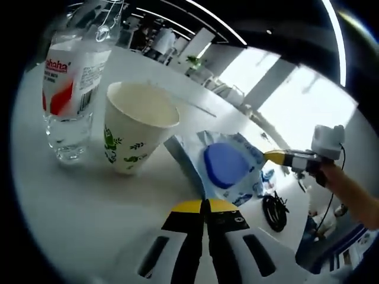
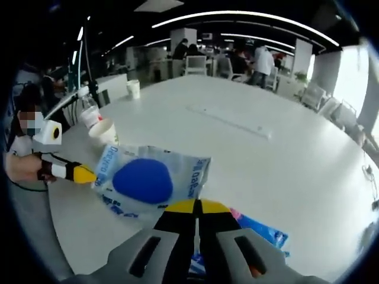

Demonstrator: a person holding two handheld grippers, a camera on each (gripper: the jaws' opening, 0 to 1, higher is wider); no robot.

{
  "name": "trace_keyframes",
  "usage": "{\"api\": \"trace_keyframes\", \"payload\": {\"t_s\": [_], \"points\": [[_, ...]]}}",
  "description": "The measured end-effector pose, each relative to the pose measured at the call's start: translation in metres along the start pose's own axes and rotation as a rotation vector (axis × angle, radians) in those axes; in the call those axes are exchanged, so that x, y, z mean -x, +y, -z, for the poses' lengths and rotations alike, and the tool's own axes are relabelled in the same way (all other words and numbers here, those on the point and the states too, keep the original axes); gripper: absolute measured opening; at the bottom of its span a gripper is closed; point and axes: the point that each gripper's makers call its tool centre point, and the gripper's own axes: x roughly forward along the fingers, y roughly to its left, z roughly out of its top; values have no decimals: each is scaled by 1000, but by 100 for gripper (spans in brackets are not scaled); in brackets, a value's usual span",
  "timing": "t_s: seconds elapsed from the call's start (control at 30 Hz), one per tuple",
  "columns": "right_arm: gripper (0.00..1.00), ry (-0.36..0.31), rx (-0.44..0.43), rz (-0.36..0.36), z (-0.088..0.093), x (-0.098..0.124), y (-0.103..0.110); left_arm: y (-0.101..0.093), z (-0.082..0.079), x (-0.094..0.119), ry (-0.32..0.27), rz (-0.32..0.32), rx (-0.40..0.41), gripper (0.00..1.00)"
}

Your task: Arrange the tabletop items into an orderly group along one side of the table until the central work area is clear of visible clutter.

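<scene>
At lower centre of both views, my left gripper (image 1: 205, 207) and right gripper (image 2: 198, 207) pinch the blue-and-white packet (image 1: 228, 165) by opposite edges beside the paper cup (image 1: 133, 124) — light, soft and slippery, best held at its flat rim.

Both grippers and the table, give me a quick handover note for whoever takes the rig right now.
Left gripper: jaws together, pinching the near edge of the blue packet.
Right gripper: jaws together on the same packet's opposite edge.
Paper cup stands beside the water bottle, the packet just next to them on the white table.
Done: cup and bottle grouped.
Left: set the packet alongside them; a second blue packet lies under the right gripper.
</scene>
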Motion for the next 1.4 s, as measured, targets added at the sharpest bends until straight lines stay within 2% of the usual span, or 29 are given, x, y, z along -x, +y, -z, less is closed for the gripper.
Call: {"api": "trace_keyframes", "payload": {"t_s": [0.53, 0.97, 1.4], "points": [[0, -30, -49, 21, 7, 10, -1, 1, -14, -4, -21, 1, -13, 0], [0, -39, -79, 13, 15, 4, 3, 12, -26, -4, -33, -15, -29, 0], [0, -20, -112, 6, 29, -4, 6, 17, -27, -7, -25, -20, -34, 0]]}}
